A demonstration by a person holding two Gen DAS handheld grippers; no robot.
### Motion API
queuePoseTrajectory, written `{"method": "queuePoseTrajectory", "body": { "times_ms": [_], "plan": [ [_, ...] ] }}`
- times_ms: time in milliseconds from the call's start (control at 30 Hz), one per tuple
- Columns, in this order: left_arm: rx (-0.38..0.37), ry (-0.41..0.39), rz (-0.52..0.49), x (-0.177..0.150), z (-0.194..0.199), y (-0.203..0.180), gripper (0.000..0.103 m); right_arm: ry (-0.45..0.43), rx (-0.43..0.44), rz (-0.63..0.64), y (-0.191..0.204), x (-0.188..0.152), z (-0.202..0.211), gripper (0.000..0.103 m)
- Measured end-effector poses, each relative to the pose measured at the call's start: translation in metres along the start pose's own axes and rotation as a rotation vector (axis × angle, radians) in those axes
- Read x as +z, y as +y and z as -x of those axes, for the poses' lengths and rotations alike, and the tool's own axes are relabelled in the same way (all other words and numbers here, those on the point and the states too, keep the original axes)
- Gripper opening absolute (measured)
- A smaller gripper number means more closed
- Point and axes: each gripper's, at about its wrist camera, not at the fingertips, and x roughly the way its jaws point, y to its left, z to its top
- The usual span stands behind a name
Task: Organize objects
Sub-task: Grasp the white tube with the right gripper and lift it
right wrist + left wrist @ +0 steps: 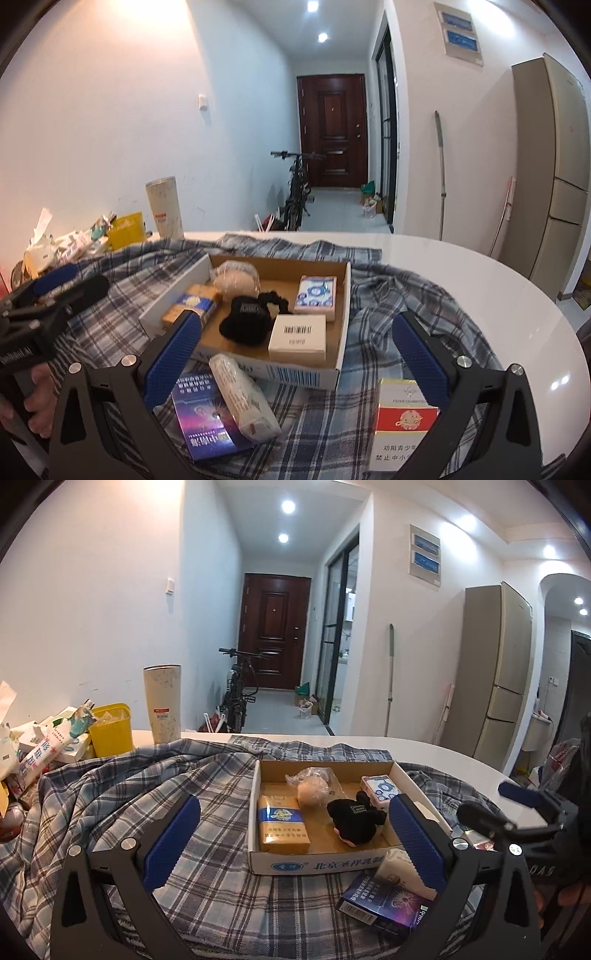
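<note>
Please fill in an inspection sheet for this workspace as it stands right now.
Surface: white table draped with a plaid cloth.
Job's things: cardboard tray holds a gold pack, bagged ball, black pouch, tissue pack and white barcoded box. Outside, on the cloth: blue box, white wrapped roll, red-and-white pack.
Clutter: packets, yellow container and tall tube at the table's left.
Grippers: left tool open; right tool open; both empty.
Cables: nothing seen.
Surroundings: hallway door, bicycle, fridge.
</note>
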Motion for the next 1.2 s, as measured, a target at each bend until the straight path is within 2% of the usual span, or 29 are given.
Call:
{"method": "queuePoseTrajectory", "body": {
  "times_ms": [100, 300, 367, 400, 467, 567, 600, 633, 667, 700, 733, 767, 900, 1033, 1133, 1200],
  "plan": [
    [0.038, -0.021, 0.018, 0.0, 0.002, 0.004, 0.103, 0.066, 0.038, 0.007, 0.003, -0.005, -0.011, 0.103],
    [0.046, -0.031, 0.013, 0.0, 0.003, 0.004, 0.103, 0.173, 0.048, 0.063, 0.014, -0.018, -0.031, 0.103],
    [0.047, -0.029, 0.006, 0.0, 0.002, 0.003, 0.103, 0.228, 0.066, 0.081, 0.019, -0.023, -0.038, 0.09],
    [0.045, -0.026, 0.006, 0.0, 0.002, 0.003, 0.103, 0.262, 0.081, 0.084, 0.021, -0.026, -0.043, 0.077],
    [0.042, -0.02, 0.013, -0.001, 0.0, 0.005, 0.103, 0.317, 0.12, 0.069, 0.021, -0.032, -0.053, 0.074],
    [0.044, -0.008, 0.017, -0.001, -0.001, 0.005, 0.103, 0.348, 0.157, 0.062, 0.023, -0.036, -0.058, 0.061],
    [0.043, -0.007, 0.019, -0.002, -0.001, 0.005, 0.103, 0.354, 0.158, 0.069, 0.024, -0.037, -0.058, 0.051],
    [0.043, -0.01, 0.018, -0.002, -0.001, 0.005, 0.103, 0.361, 0.159, 0.08, 0.026, -0.038, -0.059, 0.035],
    [0.044, -0.01, 0.017, -0.002, -0.001, 0.005, 0.103, 0.37, 0.163, 0.091, 0.028, -0.039, -0.06, 0.03],
    [0.043, -0.009, 0.015, -0.002, -0.001, 0.005, 0.103, 0.366, 0.166, 0.1, 0.03, -0.04, -0.059, 0.028],
    [0.042, -0.008, 0.012, -0.002, -0.001, 0.005, 0.103, 0.358, 0.168, 0.105, 0.031, -0.039, -0.057, 0.019],
    [0.042, -0.008, 0.01, -0.003, -0.001, 0.004, 0.103, 0.344, 0.176, 0.11, 0.031, -0.037, -0.054, 0.018],
    [0.046, -0.01, 0.005, -0.004, 0.0, 0.002, 0.103, 0.217, 0.191, 0.076, 0.022, -0.024, -0.032, 0.016],
    [0.044, 0.01, -0.005, -0.005, -0.002, -0.002, 0.103, 0.089, 0.14, 0.029, 0.009, -0.013, -0.012, 0.016],
    [0.049, 0.068, -0.035, -0.008, -0.01, -0.009, 0.103, 0.017, 0.088, 0.004, 0.001, -0.007, -0.002, 0.016],
    [0.053, 0.156, -0.044, -0.011, -0.019, -0.014, 0.103, -0.014, 0.054, 0.005, -0.002, -0.003, 0.003, 0.016]
  ]
}}
